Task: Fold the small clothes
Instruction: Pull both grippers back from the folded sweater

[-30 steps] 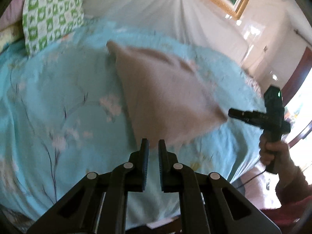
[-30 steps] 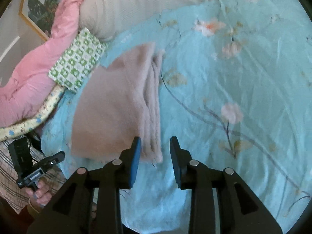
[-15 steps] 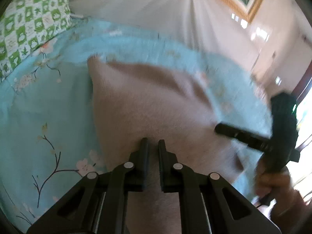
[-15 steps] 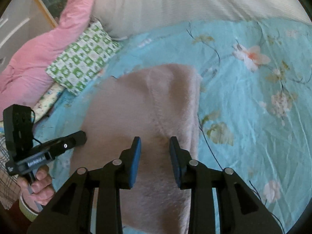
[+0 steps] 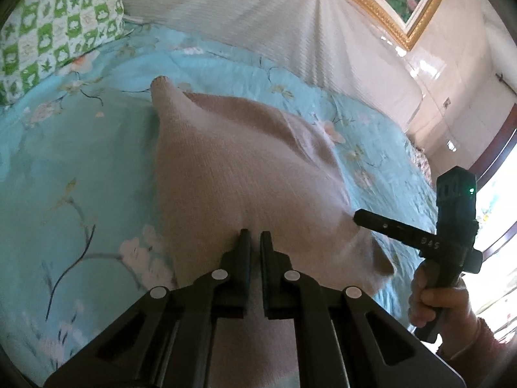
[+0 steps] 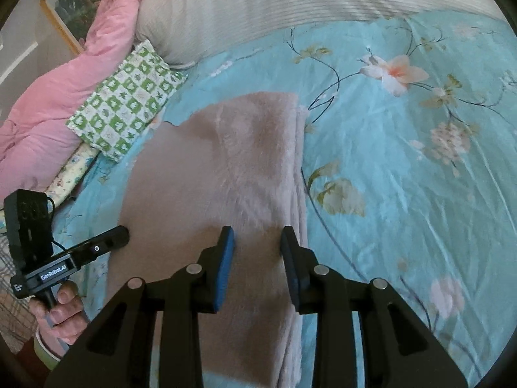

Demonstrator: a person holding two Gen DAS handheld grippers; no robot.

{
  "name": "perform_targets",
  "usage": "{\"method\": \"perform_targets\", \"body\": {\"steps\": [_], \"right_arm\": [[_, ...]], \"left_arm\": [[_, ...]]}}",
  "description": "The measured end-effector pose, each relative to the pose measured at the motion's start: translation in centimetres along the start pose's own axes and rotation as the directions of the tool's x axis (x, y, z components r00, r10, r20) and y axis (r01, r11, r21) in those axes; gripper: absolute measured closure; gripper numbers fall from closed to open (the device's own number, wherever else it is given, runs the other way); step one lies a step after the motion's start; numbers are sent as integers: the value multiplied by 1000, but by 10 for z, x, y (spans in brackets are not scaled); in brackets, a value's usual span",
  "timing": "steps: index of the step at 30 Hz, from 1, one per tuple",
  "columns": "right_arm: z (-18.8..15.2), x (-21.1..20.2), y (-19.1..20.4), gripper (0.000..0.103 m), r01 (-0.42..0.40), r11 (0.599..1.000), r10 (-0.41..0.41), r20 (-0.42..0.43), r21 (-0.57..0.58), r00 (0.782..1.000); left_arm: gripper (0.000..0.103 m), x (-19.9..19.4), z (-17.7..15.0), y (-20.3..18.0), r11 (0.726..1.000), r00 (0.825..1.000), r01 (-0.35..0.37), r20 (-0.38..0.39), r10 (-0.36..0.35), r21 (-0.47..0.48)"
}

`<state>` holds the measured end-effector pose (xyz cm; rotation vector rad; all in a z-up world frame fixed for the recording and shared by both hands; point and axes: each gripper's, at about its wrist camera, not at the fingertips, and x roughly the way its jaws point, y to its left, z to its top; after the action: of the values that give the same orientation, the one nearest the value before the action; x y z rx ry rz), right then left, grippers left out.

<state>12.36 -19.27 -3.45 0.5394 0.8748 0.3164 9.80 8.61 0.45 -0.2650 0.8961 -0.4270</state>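
Surface: a bed covered by a light blue floral bedspread (image 6: 404, 168), printed with dark branches, pale pink and white blossoms; lightly creased.
Garment: a dusty-pink knitted garment (image 5: 245, 174) lies flat on the bedspread, near the bed's middle; in the right wrist view (image 6: 226, 174) its right edge shows stacked, folded layers.
Head of bed: a white ribbed cover (image 5: 258, 16) rises behind the bedspread.
Pillow: a green-and-white checked pillow (image 6: 129, 100) rests on the blue fabric, beside the garment's far left corner but apart from it.
Quilt: a pink quilt (image 6: 64, 87) is heaped behind the pillow, at the bed's edge.
Wall: a gold-framed picture (image 5: 397, 3) hangs above the white cover; pale glossy wall and a dark door or window frame at the right.
Left gripper (image 5: 255, 242): jaws closed to a narrow slit, tips over the garment's near edge; whether cloth is pinched cannot be told.
Right gripper (image 6: 257, 236): blue-padded jaws partly apart, poised above the garment's folded right side; pads clear of the cloth, holding nothing.
Hands: the right hand (image 5: 436, 304) and left hand (image 6: 61, 310) each grasp a gripper handle.
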Motion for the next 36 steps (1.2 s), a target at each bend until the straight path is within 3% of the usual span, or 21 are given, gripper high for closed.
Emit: {"method": "perform_targets", "body": {"steps": [6, 11, 15, 26, 28, 32, 36], "right_arm": [[-31, -30, 10, 71, -32, 999, 32, -8, -35, 999], [-55, -29, 6, 71, 10, 998, -13, -44, -55, 999], [-58, -26, 5, 71, 54, 996, -56, -33, -69, 998], [-71, -67, 25, 71, 17, 998, -16, 5, -67, 1000], [-78, -71, 29, 71, 15, 998, -15, 8, -68, 1000], [-95, -79, 37, 64, 19, 995, -18, 10, -100, 1000], [-110, -80, 40, 61, 19, 993, -20, -4, -113, 1000]], "left_arm": [[97, -31, -40, -12, 999, 1000, 16, -21, -15, 42], [98, -20, -70, -6, 997, 992, -68, -100, 72, 42], [98, -17, -71, -4, 997, 992, -76, -101, 77, 15], [90, -48, -84, -8, 992, 990, -127, -54, 127, 0], [87, -51, -88, -10, 990, 989, -142, -51, 142, 0], [67, -59, -102, -18, 984, 983, -178, -41, 178, 18], [63, -63, -113, -29, 976, 976, -211, -34, 213, 56]]}}
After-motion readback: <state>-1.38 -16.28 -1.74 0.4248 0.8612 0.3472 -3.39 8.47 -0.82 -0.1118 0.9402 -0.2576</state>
